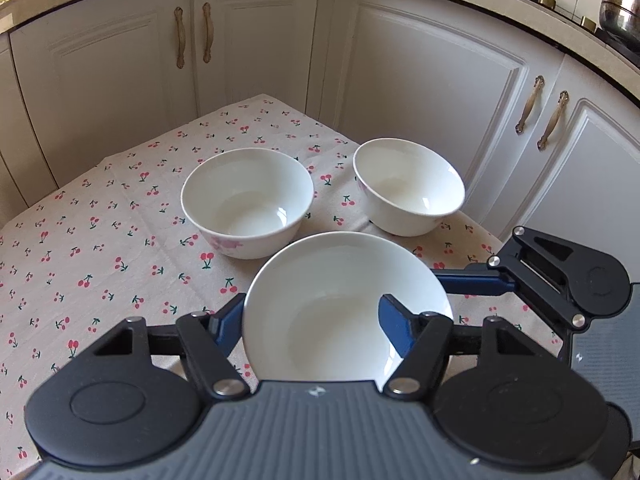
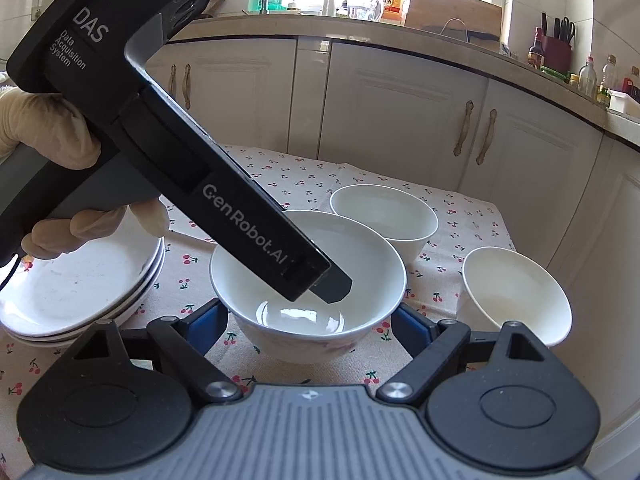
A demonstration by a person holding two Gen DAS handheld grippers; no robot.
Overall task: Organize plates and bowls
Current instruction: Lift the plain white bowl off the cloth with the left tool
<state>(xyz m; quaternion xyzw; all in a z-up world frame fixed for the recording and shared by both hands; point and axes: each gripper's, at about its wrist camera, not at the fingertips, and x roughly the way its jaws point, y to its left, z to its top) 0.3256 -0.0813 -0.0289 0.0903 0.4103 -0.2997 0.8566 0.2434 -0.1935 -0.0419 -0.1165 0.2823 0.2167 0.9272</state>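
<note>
My left gripper (image 1: pixel 312 322) is shut on the rim of a white bowl (image 1: pixel 344 304), one finger inside it and one outside, holding it near the table's front right. In the right wrist view the left gripper (image 2: pixel 332 284) reaches down into that bowl (image 2: pixel 308 280). My right gripper (image 2: pixel 310 324) is open, its blue fingers on either side of the same bowl near the cloth. Two more white bowls stand behind, one at the middle (image 1: pixel 248 200) (image 2: pixel 384 216) and one at the right (image 1: pixel 408 184) (image 2: pixel 516 292). A stack of white plates (image 2: pixel 80 288) sits at the left.
The table (image 1: pixel 100 240) has a cherry-print cloth. White kitchen cabinets (image 1: pixel 420 80) close in behind and to the right. The table's right edge runs just beyond the right bowl. A steel pot (image 1: pixel 620 8) stands on the stove, bottles on the counter (image 2: pixel 580 72).
</note>
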